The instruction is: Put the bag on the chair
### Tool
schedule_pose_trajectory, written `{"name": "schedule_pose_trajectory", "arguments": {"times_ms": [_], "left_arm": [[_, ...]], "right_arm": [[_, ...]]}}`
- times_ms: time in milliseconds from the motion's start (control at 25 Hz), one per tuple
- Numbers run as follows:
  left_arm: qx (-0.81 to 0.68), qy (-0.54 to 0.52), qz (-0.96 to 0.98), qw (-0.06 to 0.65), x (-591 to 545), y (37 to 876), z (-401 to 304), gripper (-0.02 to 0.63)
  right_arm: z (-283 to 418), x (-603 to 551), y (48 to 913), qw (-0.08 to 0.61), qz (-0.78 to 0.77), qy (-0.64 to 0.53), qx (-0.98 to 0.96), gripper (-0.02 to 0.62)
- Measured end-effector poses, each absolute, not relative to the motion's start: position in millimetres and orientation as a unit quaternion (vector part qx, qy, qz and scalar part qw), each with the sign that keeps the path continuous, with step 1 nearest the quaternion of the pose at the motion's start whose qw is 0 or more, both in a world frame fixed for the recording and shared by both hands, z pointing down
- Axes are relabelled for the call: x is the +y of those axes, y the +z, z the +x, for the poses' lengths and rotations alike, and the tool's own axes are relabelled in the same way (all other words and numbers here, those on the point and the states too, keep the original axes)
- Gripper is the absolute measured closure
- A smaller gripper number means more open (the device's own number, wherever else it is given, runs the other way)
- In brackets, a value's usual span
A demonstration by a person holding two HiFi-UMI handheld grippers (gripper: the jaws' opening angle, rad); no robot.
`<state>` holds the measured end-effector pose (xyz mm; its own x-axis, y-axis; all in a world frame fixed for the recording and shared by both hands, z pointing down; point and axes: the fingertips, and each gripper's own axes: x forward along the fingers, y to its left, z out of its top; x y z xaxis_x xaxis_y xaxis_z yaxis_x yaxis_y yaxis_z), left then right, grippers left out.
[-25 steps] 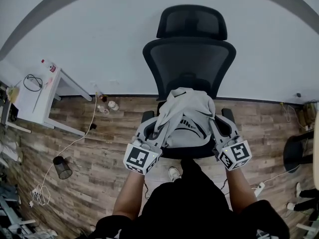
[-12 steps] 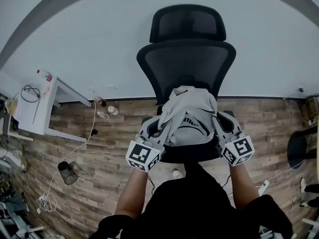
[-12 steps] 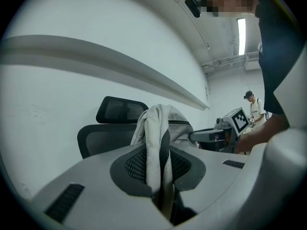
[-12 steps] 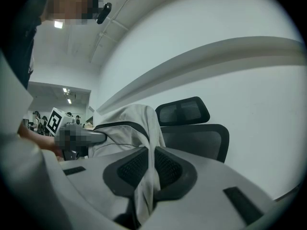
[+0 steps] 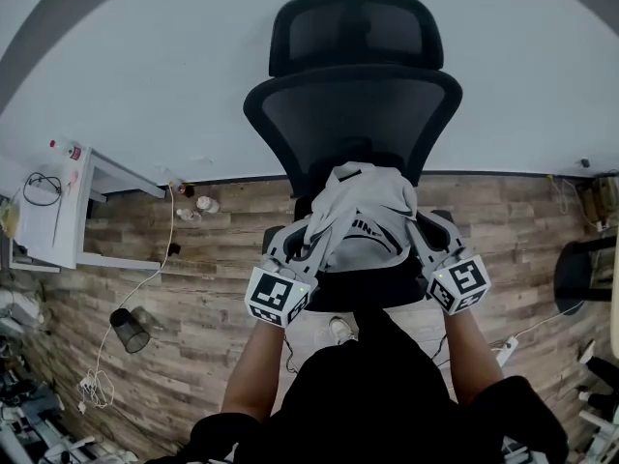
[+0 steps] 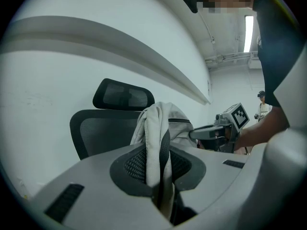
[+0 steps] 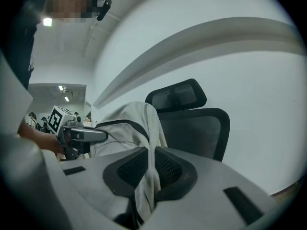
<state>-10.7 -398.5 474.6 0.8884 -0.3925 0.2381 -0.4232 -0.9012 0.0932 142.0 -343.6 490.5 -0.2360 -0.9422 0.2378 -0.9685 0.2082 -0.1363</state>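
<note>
A grey fabric bag point(image 5: 363, 222) with black trim hangs over the seat point(image 5: 375, 296) of a black mesh office chair point(image 5: 353, 124), close to its backrest. My left gripper point(image 5: 306, 244) is shut on a strip of the bag's fabric at its left side; the left gripper view shows that strip point(image 6: 154, 143) pinched in the left gripper point(image 6: 157, 169). My right gripper point(image 5: 419, 233) is shut on the bag's right side, with the cloth point(image 7: 144, 176) running down through the right gripper point(image 7: 146, 169). Whether the bag's bottom touches the seat is hidden.
A white desk point(image 5: 58, 206) stands at the left by the wall. A black mesh wastebasket point(image 5: 128, 329) and cables point(image 5: 92, 387) lie on the wooden floor at the left. Small bottles point(image 5: 200, 205) sit by the skirting. Another dark chair point(image 5: 578, 283) is at the right edge.
The chair has come closer and fills more of the head view. Both grippers, still holding the bag, have moved slightly up and toward the backrest.
</note>
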Motion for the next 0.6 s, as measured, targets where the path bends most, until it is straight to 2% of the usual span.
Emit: {"name": "schedule_pose_trajectory", "arguments": {"times_ms": [600], "left_arm": [[-0.206,0.164,0.956,0.13,-438.2,556.0,7.0,0.531]], "right_arm": [[160.2,-381.0,571.7,0.09,0.603,0.202,-0.767,0.537]]}}
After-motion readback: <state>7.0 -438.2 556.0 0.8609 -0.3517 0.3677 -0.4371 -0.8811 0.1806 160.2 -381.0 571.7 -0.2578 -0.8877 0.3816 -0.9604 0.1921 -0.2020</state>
